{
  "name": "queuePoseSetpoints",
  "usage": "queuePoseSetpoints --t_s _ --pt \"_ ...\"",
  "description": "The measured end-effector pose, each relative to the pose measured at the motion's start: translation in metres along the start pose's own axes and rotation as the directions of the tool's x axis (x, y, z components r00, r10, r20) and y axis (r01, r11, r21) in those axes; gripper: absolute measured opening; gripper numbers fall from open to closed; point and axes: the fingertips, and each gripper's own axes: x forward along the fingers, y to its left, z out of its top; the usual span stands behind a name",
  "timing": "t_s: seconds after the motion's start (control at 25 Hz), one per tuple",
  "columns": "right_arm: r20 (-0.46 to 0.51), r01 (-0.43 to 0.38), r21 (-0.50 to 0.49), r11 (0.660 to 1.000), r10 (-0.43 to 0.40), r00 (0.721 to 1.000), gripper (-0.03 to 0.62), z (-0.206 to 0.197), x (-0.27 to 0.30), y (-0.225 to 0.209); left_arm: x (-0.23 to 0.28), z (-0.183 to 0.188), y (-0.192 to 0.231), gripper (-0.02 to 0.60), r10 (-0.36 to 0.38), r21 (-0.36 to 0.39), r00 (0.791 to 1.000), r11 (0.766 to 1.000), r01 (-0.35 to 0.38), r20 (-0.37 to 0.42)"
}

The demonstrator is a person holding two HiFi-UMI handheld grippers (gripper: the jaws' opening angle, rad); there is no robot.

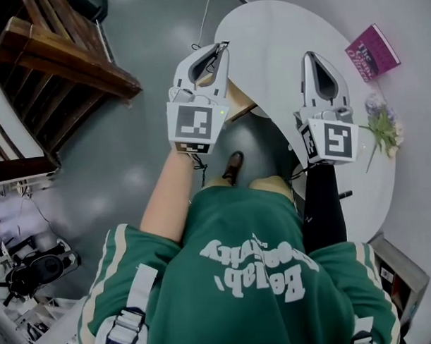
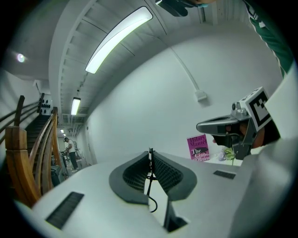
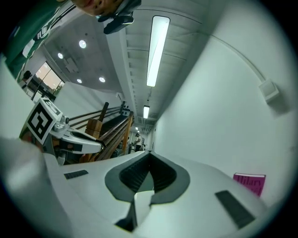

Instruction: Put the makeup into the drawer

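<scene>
While level, left gripper (image 1: 222, 47), right gripper (image 1: 312, 57) closed.

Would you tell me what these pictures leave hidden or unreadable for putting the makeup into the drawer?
- Makeup and drawer: in no view.
- Thin dark strand at the shut left claw: left gripper view, too thin to identify.
- Book: right gripper view, lower part hidden by the right claw's body.
- Flowers: left gripper view, partly behind the right claw.
- Distant person by the stairs: left gripper view, too small.
</scene>
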Motion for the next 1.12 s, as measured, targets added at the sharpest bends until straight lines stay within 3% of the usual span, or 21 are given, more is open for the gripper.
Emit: queuePoseSetpoints --t_s 0.24,0.52,0.8,1.12 --pt "-0.031 0.008 -0.030 1.000 -0.009 0.999 0.009 -0.003 0.013 0.011 0.008 -0.086 0.006 0.040 -0.051 -0.011 0.990 0.999 0.050 -0.133" --pt "-0.074 0.046 -0.048 0.998 -0.049 0.996 0.009 -0.015 0.016 0.005 0.012 -0.199 -0.014 0.040 -0.154 -0.056 0.935 0.988 0.143 -0.320" --pt "-0.105 0.054 -0.055 0.997 -0.059 0.993 0.009 -0.022 0.027 0.009 0.026 -0.285 -0.023 0.040 -0.235 -0.127 0.855 0.972 0.198 -0.462" --pt "-0.156 0.062 -0.067 0.996 -0.071 0.985 0.009 -0.037 0.026 0.011 0.011 -0.381 -0.044 0.040 -0.302 -0.200 0.703 0.953 0.227 -0.644"
